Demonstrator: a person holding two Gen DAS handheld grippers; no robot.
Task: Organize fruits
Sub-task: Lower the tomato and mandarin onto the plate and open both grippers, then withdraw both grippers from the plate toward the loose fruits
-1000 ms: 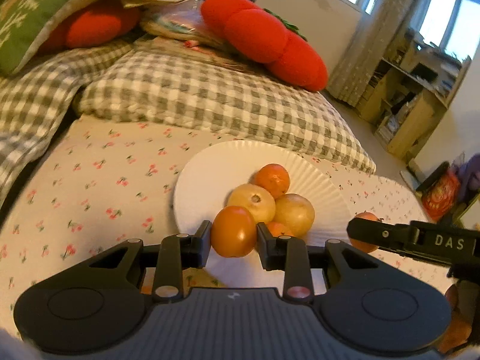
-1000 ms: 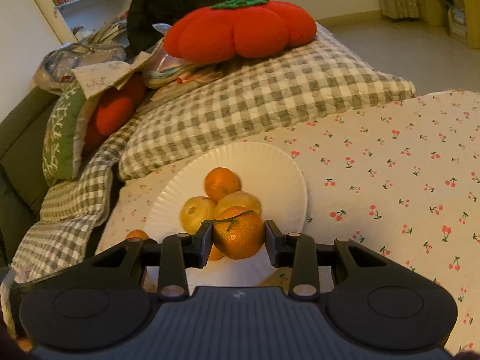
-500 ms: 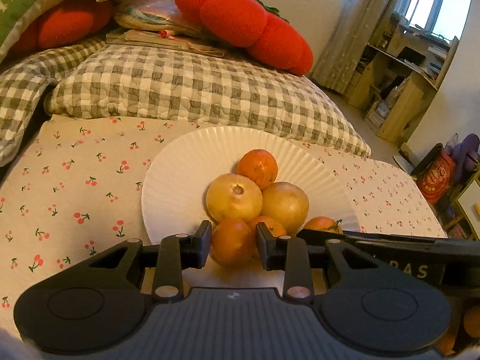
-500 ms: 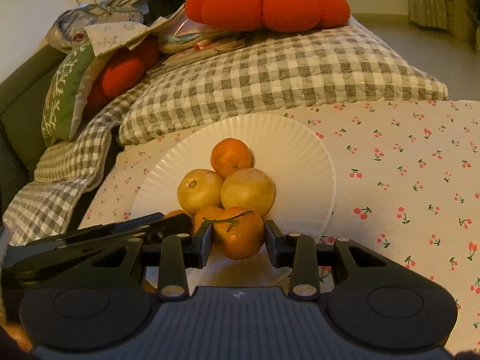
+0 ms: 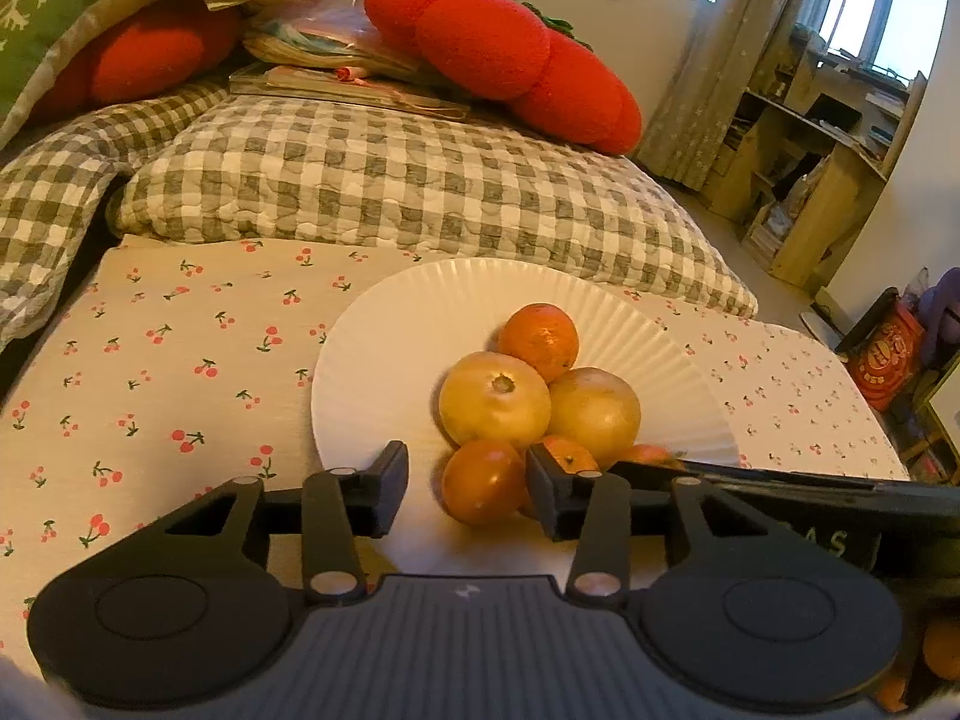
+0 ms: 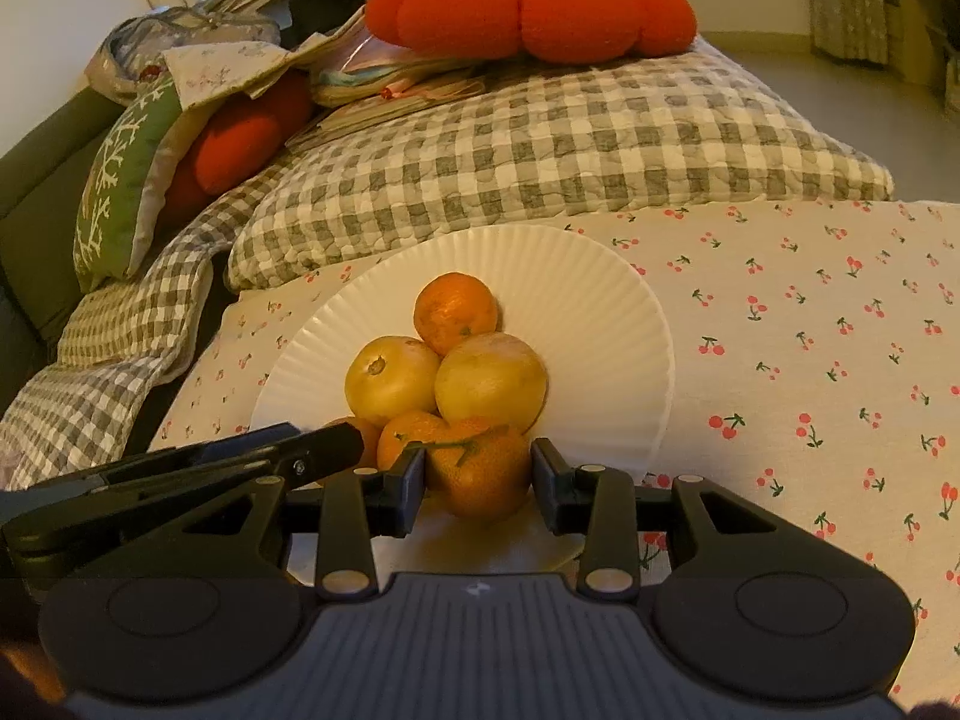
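Nearest to me, my left gripper (image 5: 465, 495) sits low over the near edge of the white plate (image 5: 384, 360). Its jaws are opening: the left finger stands clear of the smooth orange fruit (image 5: 483, 482) between them, while the right finger is just beside or touching it, so nothing is clamped.

My right gripper (image 6: 477, 483) works the same near edge from the right. A mandarin with a green stem (image 6: 480, 465) fills the gap between its jaws, which are also opening. The left pad looks to be against the peel, and I see a thin sliver of space at the right pad. The fruit rests on the plate.

The left tool's fingers reach into the right view from the left, close to my right gripper.

Just beyond the tongs, two yellow fruits (image 6: 444, 384) sit side by side, with a smaller orange (image 6: 456, 312) behind them, all touching in a pile.

The plate rests on a cherry-print cloth (image 6: 810, 360). Farther back are a grey checked pillow (image 6: 540, 156) and, on it, a red tomato-shaped cushion (image 6: 528, 3).
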